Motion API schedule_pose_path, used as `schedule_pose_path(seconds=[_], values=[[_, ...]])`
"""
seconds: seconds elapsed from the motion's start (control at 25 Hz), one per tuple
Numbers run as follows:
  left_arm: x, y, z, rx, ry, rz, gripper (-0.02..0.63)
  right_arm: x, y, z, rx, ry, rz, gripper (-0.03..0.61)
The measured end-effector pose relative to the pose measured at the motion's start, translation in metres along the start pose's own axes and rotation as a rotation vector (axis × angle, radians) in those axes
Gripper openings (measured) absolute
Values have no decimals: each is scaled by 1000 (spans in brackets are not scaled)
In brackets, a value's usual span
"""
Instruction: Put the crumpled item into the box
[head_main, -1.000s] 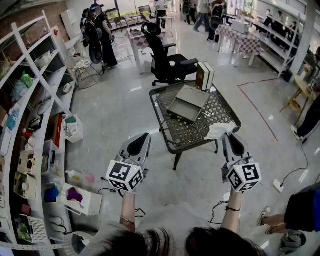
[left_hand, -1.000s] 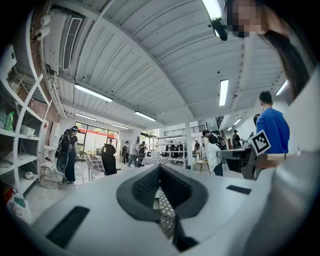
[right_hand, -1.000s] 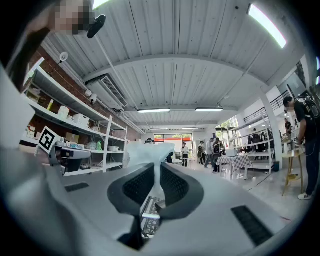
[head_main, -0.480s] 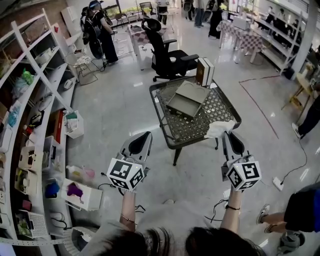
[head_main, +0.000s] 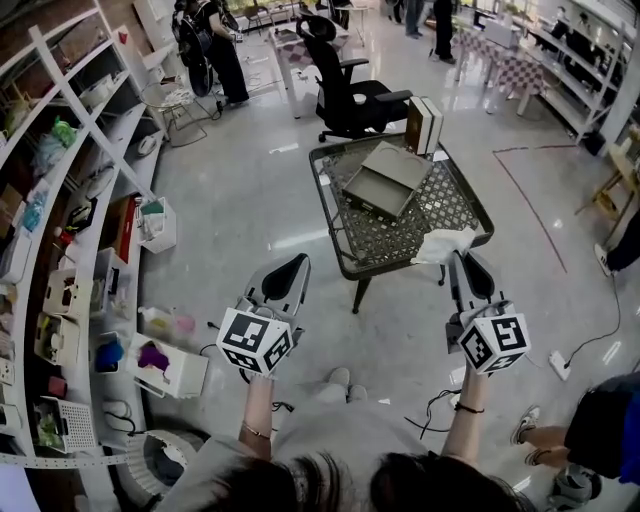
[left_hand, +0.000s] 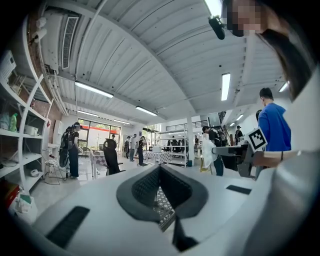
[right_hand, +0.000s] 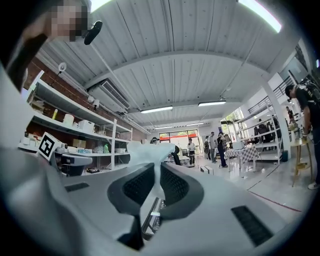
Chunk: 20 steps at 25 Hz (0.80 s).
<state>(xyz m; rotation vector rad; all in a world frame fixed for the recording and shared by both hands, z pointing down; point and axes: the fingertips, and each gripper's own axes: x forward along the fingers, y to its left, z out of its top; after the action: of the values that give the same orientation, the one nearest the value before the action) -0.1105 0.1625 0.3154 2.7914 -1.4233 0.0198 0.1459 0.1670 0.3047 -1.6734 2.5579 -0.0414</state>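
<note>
In the head view, my left gripper (head_main: 288, 270) is at the lower left of centre. Its jaws are brought together with nothing in them, and it hangs over the floor short of the mesh table (head_main: 345, 262). My right gripper (head_main: 462, 262) is at the lower right, its jaws pinched on the white crumpled item (head_main: 445, 243), which shows at the table's near right edge. The grey box (head_main: 385, 180) lies on the far part of the table, up toward the centre of the frame and well apart from the item. A black office chair (head_main: 355, 90) stands beyond the table.

In the left gripper view, my left gripper's pads meet at their tips in the lower centre, holding nothing. A bit of the table's mesh shows through the gap beneath them. At the right of the frame I can see my right gripper (left_hand: 220, 150) with the crumpled item (left_hand: 207, 150) sticking up from it.

In the right gripper view, the jaws stand only slightly apart in the lower centre, pressed on a thin fold of the crumpled item (right_hand: 150, 152), which rises above the pads. My left gripper (right_hand: 70, 161) shows at the left edge.
</note>
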Motion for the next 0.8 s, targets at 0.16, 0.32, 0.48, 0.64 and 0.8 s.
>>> schedule_pose_path(seconds=[0.16, 0.32, 0.48, 0.64, 0.8], values=[[1, 1, -6, -3, 13, -1, 17, 8, -1, -8, 2, 19, 3, 55], [9, 19, -15, -18, 24, 15, 17, 26, -5, -15, -1, 29, 4, 55], [28, 39, -18, -34, 20, 16, 17, 48, -10, -22, 1, 44, 5, 55], [54, 58, -23, -43, 27, -12, 17, 71, -18, -30, 6, 55, -18, 55], [83, 80, -25, -53, 30, -38, 17, 97, -28, -33, 4, 62, -46, 55]])
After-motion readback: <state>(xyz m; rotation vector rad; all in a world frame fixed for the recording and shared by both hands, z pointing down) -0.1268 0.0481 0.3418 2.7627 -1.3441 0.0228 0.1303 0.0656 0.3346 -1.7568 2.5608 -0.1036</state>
